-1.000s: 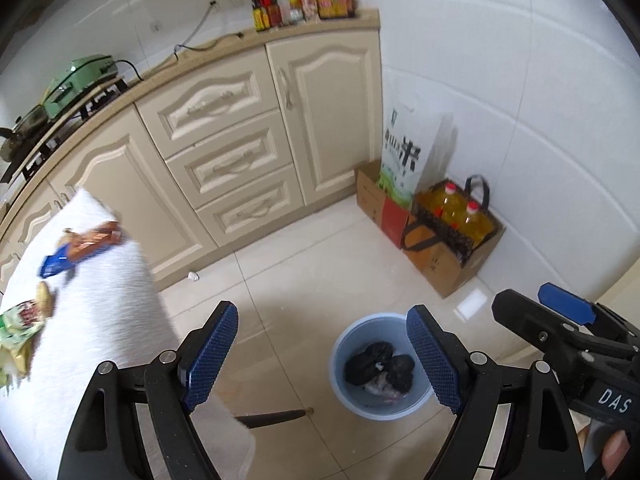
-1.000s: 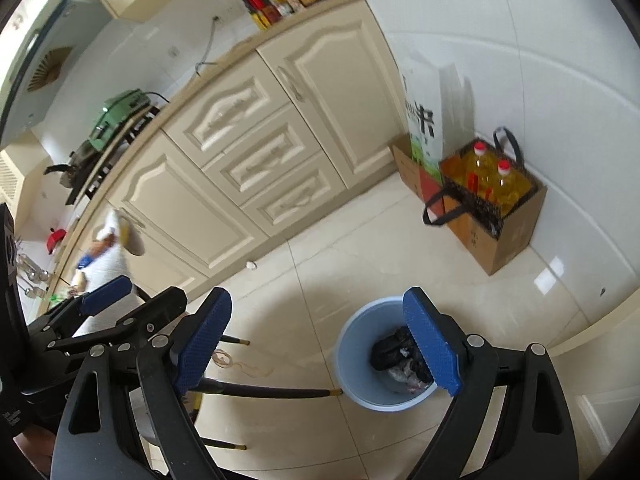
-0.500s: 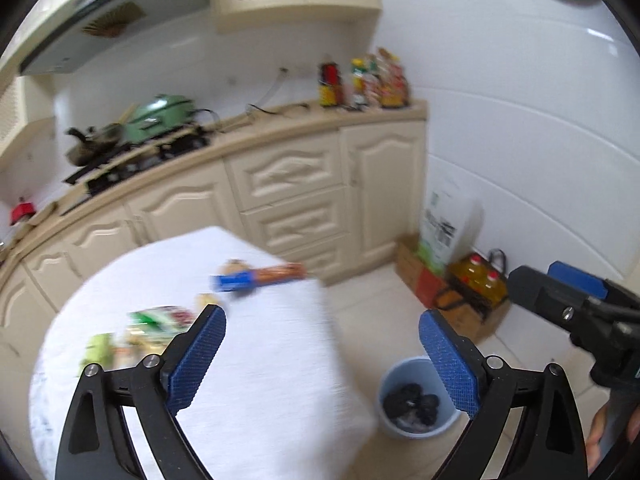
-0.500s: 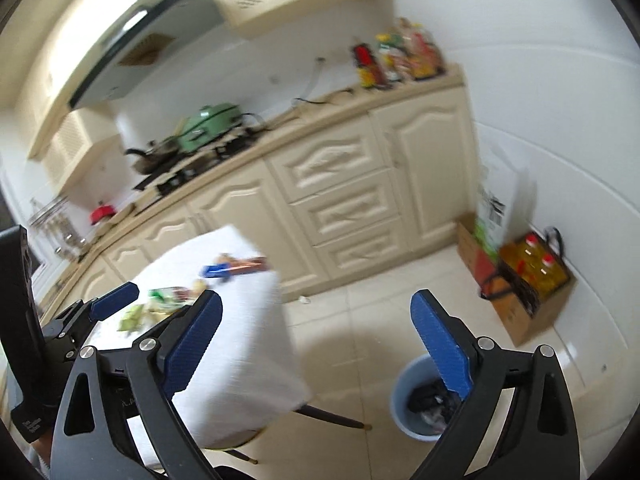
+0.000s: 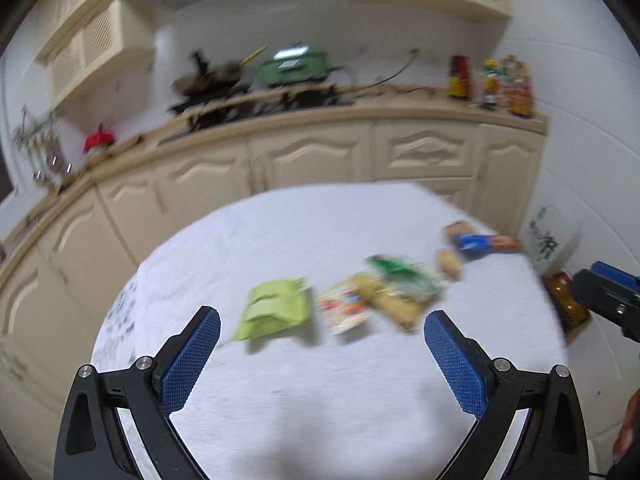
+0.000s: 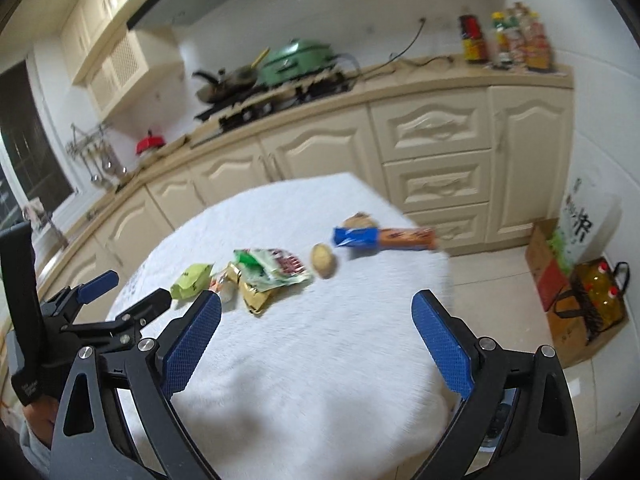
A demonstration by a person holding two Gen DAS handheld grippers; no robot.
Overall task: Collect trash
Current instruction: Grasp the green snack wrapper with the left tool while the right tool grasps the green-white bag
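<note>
Trash lies in a row on a white-clothed table (image 5: pixel 320 400) (image 6: pixel 320 360): a light green packet (image 5: pixel 274 312) (image 6: pixel 192 285), a white and red wrapper (image 5: pixel 344 308), a green and red bag (image 5: pixel 404 278) (image 6: pixel 272 266), a gold wrapper (image 6: pixel 256 300), a round brown piece (image 6: pixel 323 266) (image 5: pixel 448 265), and a blue and orange biscuit pack (image 5: pixel 486 243) (image 6: pixel 384 238). My left gripper (image 5: pixel 322 334) (image 6: pixel 124 294) is open and empty above the table's near side. My right gripper (image 6: pixel 316 322) (image 5: pixel 604 292) is open and empty too. The left wrist view is blurred.
Cream cabinets (image 6: pixel 436 152) with a stove, a green pot (image 6: pixel 296 65) and sauce bottles (image 6: pixel 504 42) run behind the table. On the floor at the right stand a rice bag (image 6: pixel 584 224), a cardboard box (image 6: pixel 546 264) and oil bottles in a box (image 6: pixel 596 300).
Both grippers have swung up and left from the blue bin on the floor to the table. The bin has left both views and the trash now lies ahead. Both stay open.
</note>
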